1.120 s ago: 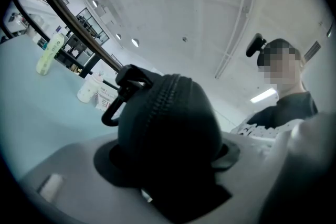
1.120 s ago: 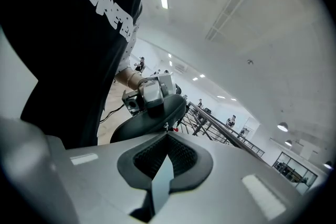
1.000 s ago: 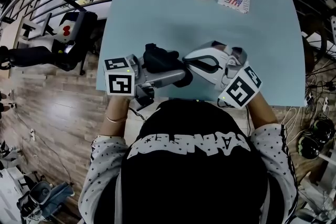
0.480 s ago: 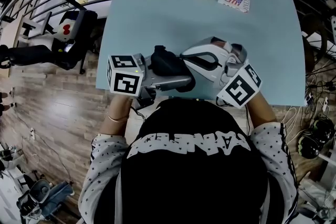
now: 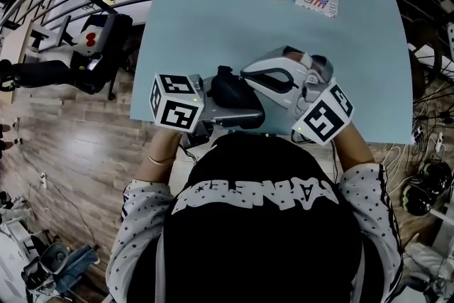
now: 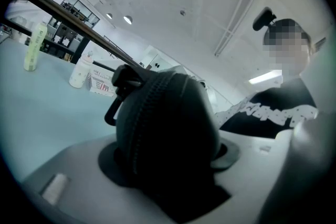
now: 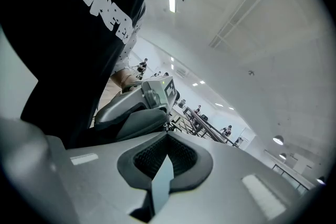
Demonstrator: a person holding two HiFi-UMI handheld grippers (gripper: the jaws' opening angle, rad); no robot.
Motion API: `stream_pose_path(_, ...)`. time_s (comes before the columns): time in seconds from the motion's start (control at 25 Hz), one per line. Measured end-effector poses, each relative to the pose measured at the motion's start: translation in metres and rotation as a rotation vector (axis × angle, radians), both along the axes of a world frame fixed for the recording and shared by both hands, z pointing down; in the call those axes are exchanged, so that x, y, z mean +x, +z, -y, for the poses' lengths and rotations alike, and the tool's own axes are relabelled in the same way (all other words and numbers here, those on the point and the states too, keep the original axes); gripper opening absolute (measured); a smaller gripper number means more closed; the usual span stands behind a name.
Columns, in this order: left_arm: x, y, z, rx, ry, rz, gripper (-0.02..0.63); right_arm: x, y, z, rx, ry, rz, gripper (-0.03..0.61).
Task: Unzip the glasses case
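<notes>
Grips black domed zip-up glasses case in left gripper, above near edge of pale blue table. Holds right gripper fully closed just right of it, seemingly empty. Early stage: zip looks closed. Next calls for pinching looped zip pull.

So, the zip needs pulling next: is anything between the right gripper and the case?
Nothing visible does. The left gripper clamps the case, and the right gripper, fingers shut, sits right at the case's end in the head view. Whether it grips anything can't be made out.
</notes>
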State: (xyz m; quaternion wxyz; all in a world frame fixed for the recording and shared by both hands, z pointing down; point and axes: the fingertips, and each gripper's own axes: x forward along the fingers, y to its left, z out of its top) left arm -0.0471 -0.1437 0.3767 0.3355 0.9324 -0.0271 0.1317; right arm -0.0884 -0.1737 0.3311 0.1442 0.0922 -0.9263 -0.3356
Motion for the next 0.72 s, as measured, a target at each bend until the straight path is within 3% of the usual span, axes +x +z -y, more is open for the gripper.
stream_pose_path(0.28,-0.005,0.017,-0.002,0.036,0.057,0.116,0.0,-0.007,0.007,0.003,0.014,-0.021,-0.047,0.003)
stream_pose_path(0.52,-0.009,0.041,-0.006,0.094,0.116,0.274,0.0,-0.011,0.019,0.001,0.045,-0.043,-0.131,0.005)
stream_pose_path(0.72,-0.01,0.052,-0.012,0.108,0.121,0.311,0.0,-0.012,0.028,-0.004,0.048,-0.048,-0.165,0.005)
